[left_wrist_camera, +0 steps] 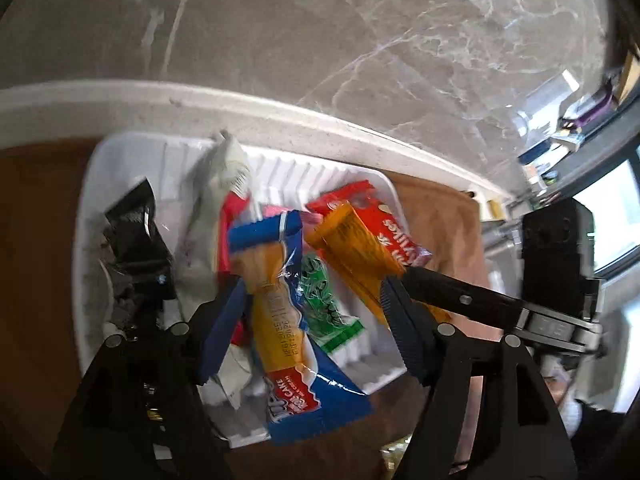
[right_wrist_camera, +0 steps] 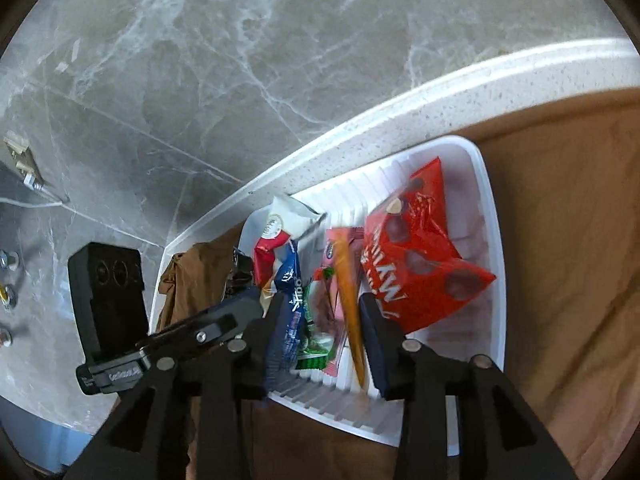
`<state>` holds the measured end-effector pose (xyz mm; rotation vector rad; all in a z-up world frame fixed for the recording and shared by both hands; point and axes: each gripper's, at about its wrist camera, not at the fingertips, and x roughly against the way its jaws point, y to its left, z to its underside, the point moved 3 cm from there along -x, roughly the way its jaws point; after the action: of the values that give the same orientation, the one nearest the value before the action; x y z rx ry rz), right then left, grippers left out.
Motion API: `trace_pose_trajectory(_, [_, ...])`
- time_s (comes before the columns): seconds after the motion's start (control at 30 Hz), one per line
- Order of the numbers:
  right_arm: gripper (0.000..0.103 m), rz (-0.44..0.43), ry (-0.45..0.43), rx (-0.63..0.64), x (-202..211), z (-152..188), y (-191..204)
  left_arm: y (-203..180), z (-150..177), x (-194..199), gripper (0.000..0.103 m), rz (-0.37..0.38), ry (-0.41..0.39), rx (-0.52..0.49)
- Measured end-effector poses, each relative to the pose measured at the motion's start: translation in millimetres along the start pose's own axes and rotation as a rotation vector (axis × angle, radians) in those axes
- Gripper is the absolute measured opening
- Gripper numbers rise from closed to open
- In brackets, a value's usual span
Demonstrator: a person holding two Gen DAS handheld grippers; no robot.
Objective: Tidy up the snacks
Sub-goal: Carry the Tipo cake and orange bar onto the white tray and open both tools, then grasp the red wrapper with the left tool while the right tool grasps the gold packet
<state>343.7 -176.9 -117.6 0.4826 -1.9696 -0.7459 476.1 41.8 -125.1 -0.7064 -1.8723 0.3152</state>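
A white ribbed tray on a brown cloth holds several snack packs. In the left wrist view my left gripper is open above the tray, and a blue-and-yellow cake pack lies loose between its fingers. An orange pack stands on edge between the open fingers of my right gripper, touching neither pad clearly. A red bag, a green pack, a pink pack and a white-and-red pack also lie in the tray. A black wrapper lies at its left end.
The tray sits against a white speckled counter edge below a grey marble wall. The other gripper's black body shows beside each view. Brown cloth spreads right of the tray.
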Motion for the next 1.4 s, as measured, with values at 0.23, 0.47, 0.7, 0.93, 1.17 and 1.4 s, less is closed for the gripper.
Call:
trace_pose_trajectory(0.23, [0.051,0.019,-0.074,0.082,34,11,28,-20,7,30,0.069,-0.028,-0.077,-0.033])
trace_pose_trajectory(0.47, [0.054,0.078,-0.027,0.16,69,77,43,-29,58,80,0.069,-0.038,-0.078,-0.063])
trace_pose_trajectory(0.7, [0.054,0.208,0.127,0.167,73,168,22,-17,154,98,0.069,-0.145,0.08,-0.066])
trace_pose_trajectory(0.93, [0.054,0.243,0.184,0.152,57,207,15,5,233,103,0.069,-0.229,0.174,-0.007])
trace_pose_trajectory(1.17, [0.056,0.271,0.19,0.177,45,217,25,12,271,113,0.069,-0.238,0.181,0.035])
trace_pose_trajectory(1.4, [0.059,0.294,0.188,0.185,38,217,26,21,274,105,0.069,-0.244,0.195,0.072])
